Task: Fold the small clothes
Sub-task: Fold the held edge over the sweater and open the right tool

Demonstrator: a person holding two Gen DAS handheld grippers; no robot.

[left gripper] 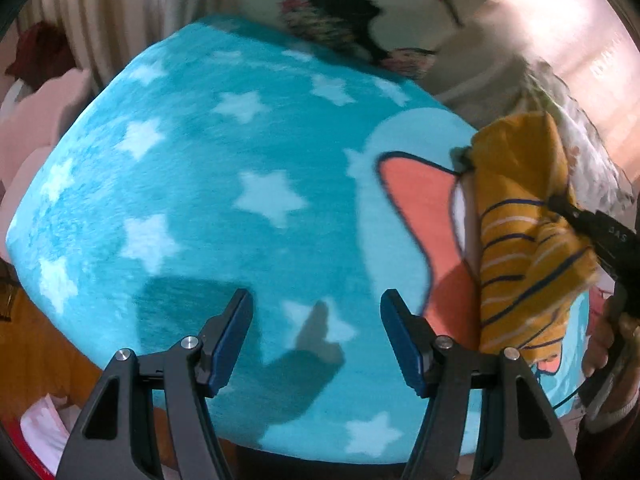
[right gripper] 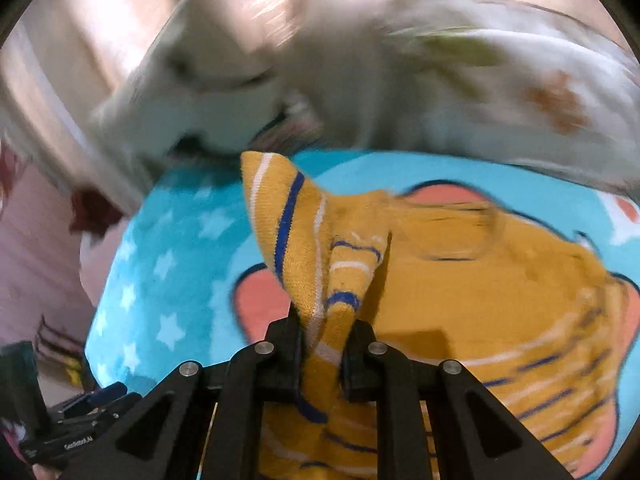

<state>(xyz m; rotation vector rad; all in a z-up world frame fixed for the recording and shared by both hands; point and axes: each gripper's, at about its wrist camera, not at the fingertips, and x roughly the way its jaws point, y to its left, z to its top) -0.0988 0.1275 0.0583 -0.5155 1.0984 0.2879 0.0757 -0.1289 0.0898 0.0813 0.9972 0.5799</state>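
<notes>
A small mustard-yellow garment (right gripper: pixel 480 304) with blue and white stripes hangs over a turquoise star-patterned blanket (right gripper: pixel 168 248). My right gripper (right gripper: pixel 326 332) is shut on a bunched fold of the garment and lifts it. In the left wrist view the garment (left gripper: pixel 520 232) hangs at the right, held by the right gripper (left gripper: pixel 560 204) from that side. My left gripper (left gripper: pixel 316 312) is open and empty above the blanket (left gripper: pixel 192 184), well left of the garment.
The blanket carries a salmon and light-blue cartoon figure (left gripper: pixel 416 200) under the garment. White floral bedding (right gripper: pixel 480 92) lies behind it. A dark patterned cloth (left gripper: pixel 340 28) lies at the blanket's far edge. Pink furniture (left gripper: pixel 32 128) stands at the left.
</notes>
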